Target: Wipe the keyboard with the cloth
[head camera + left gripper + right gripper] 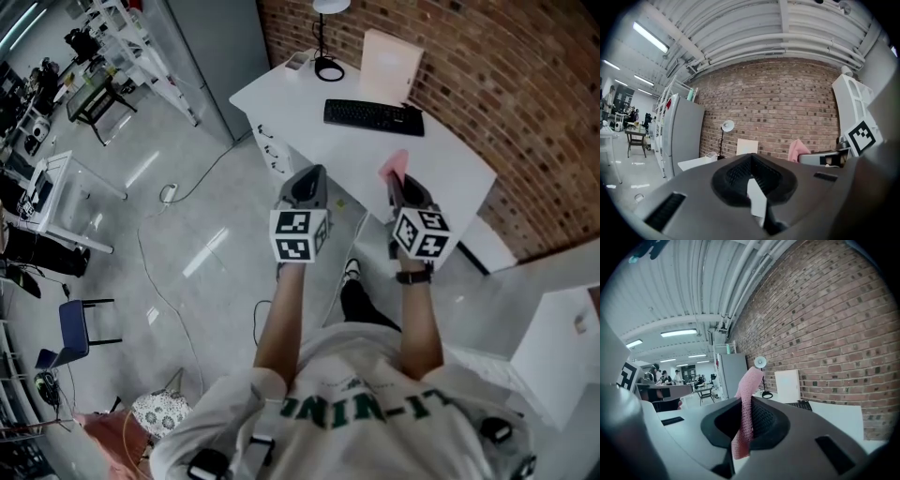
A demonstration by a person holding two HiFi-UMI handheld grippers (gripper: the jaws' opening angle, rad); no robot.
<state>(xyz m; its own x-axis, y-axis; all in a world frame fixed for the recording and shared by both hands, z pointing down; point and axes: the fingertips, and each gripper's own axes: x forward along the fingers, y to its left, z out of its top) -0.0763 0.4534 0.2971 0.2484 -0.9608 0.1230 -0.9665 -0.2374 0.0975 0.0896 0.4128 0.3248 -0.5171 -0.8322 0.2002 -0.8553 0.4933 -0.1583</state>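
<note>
Open floor [187, 225] at nine o'clock; the table [300, 103] edge lies just ahead. The right tongs [397, 185] pinch a limp pink cloth [395, 165]; the left tongs [312, 178] are closed, empty. The black keyboard [373, 116] sits at twelve o'clock.

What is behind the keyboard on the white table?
A white board stands just behind the keyboard, by the brick wall. A desk lamp stands beside it. The board covers whatever is behind it.

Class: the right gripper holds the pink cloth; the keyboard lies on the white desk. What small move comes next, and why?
Probably carry the right gripper forward and down toward the keyboard. Its jaws are shut on the cloth, but the cloth hangs short of the keys, touching nothing on the desk.
</note>
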